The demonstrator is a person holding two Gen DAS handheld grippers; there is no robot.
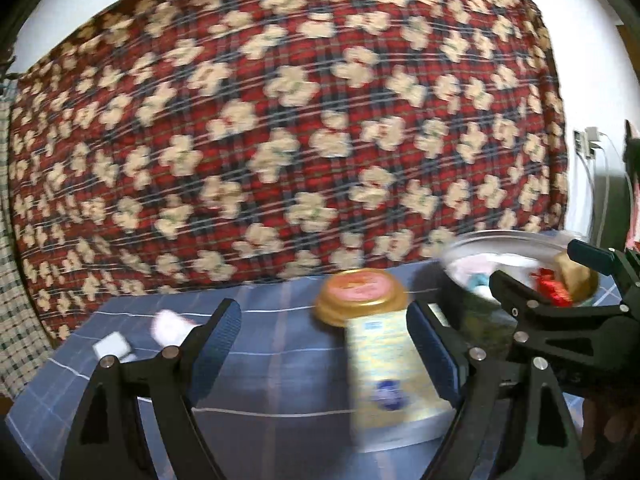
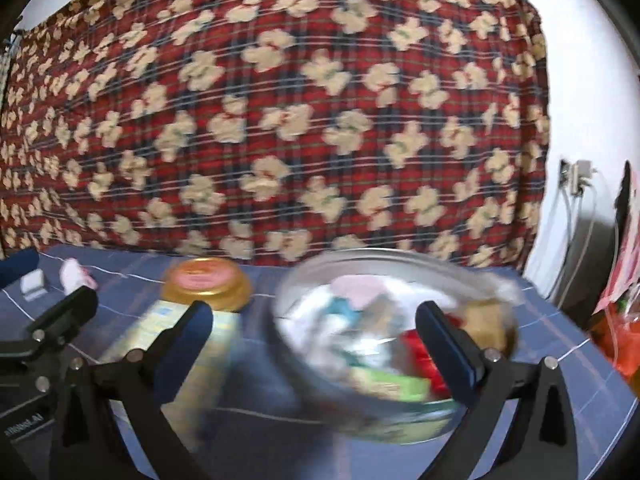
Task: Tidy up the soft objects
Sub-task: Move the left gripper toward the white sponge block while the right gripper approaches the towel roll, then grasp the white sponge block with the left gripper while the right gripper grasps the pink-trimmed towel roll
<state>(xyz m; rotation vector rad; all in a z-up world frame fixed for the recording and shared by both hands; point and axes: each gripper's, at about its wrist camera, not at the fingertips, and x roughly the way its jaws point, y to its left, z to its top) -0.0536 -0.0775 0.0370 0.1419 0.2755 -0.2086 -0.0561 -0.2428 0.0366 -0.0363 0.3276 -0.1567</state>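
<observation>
At the near edge of the blue checked tabletop (image 1: 280, 368), the left gripper (image 1: 324, 344) stands with its jaws wide apart and nothing pressed between the pads. A gold-lidded tin (image 1: 384, 360) with a pale label sits just ahead between its fingers, toward the right one. The right gripper (image 2: 314, 340) is likewise spread open and empty, and the glass bowl (image 2: 400, 264) of mixed small items lies straight ahead of it, spanning the gap between its fingers. So the right hand looks nearer the bowl and the left nearer the tin. Farther back, toward the table's far left corner, a small white-and-pink soft thing (image 1: 170, 326) and a little white block (image 1: 112, 346) lie well apart from the bowl, on the left gripper's side. Behind the table hangs a red plaid cloth with cream flowers (image 1: 280, 120). The tin's label is too blurred to read.
</observation>
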